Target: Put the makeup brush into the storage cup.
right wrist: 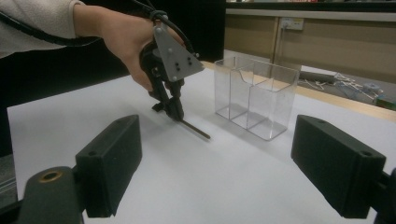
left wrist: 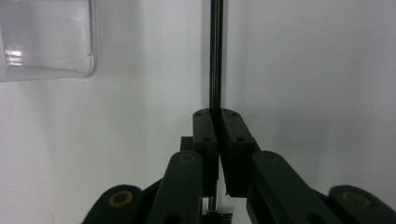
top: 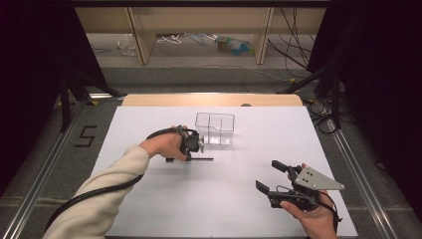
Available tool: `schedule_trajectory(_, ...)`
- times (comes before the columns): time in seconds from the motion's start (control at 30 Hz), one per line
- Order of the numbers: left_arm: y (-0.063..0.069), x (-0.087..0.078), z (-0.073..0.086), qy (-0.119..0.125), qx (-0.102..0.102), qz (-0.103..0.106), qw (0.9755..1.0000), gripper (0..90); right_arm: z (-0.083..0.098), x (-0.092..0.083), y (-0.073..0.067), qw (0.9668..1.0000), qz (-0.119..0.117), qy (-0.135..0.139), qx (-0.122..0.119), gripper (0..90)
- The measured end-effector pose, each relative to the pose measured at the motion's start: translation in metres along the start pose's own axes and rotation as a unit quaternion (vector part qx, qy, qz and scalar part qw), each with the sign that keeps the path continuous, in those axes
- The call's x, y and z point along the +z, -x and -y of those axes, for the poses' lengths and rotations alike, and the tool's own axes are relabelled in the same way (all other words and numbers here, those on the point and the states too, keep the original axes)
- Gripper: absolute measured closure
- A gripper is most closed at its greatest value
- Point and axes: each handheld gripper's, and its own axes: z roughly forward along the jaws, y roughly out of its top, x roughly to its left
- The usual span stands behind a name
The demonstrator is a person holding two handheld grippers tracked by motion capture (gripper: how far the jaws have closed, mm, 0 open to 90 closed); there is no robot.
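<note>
White table [top: 164, 209] under the camera, a wooden strip running along its far edge. A clear plastic divided box [top: 215, 128] stands on it toward the back, and just in front lies a thin dark rod [top: 201, 159].

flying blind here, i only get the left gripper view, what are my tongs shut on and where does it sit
Observer: The left tongs are shut on a thin dark rod, which lies flat on the white table in the high view.
Operator: that clear thing at my top left?
Observer: It's a clear box with a divider making two compartments, standing upright just beyond the rod.
Operator: where's the other hand
Observer: The right tongs are open with nothing between them, at the near right of the table, apart from rod and box.
</note>
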Motion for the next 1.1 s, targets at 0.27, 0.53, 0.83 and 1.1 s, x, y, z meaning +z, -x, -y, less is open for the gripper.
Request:
schedule_trajectory(0.27,0.004,-0.013,0.002,0.005,0.005,-0.008,0.9999,85.5,0.001,0.002,-0.001,1.0000,-0.005,0.005,0.003,17.5)
schedule_trajectory(0.53,0.012,-0.026,0.001,0.008,0.018,-0.015,0.9997,85.5,0.002,0.004,-0.002,1.0000,0.000,0.007,0.000,17.5)
schedule_trajectory(0.83,0.024,-0.043,-0.003,0.018,0.031,-0.017,0.9992,85.5,0.002,0.006,-0.001,0.9998,-0.015,-0.010,-0.003,17.7)
schedule_trajectory(1.1,0.032,-0.057,-0.008,0.025,0.046,-0.022,0.9984,85.5,0.001,0.010,0.000,0.9996,-0.019,-0.011,-0.016,18.4)
